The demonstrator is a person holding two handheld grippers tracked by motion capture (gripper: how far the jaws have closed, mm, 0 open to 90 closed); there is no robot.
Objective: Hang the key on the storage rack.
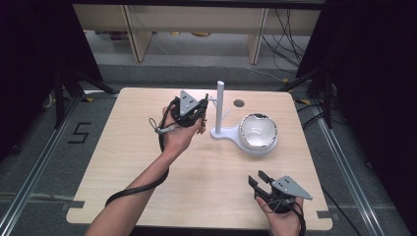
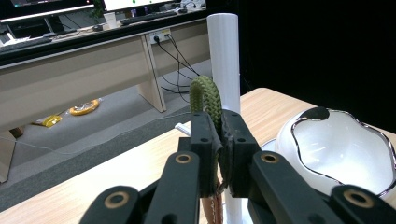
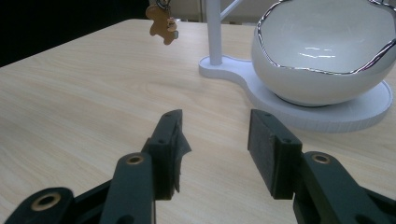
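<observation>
The left tool (image 2: 219,140) is clamped on a green cord loop (image 2: 206,100) just beside the white stand's post (image 2: 224,56) — a gingerbread charm (image 3: 162,22) dangles below. The right tool (image 3: 215,144) rests apart on the table (image 1: 133,147). Floor marking: "5" (image 1: 80,132).

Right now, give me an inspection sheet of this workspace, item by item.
Surface: light wood table, with a round hole near the far edge.
Job's things: green cord loop with a gingerbread charm hanging beside the white post stand; white bowl on the stand's base.
Clutter: nothing seen.
Grippers: left gripper shut on the cord; right gripper open, low over the table.
Cables: black cable trails along the left forearm.
Surroundings: desks and floor cables behind.
</observation>
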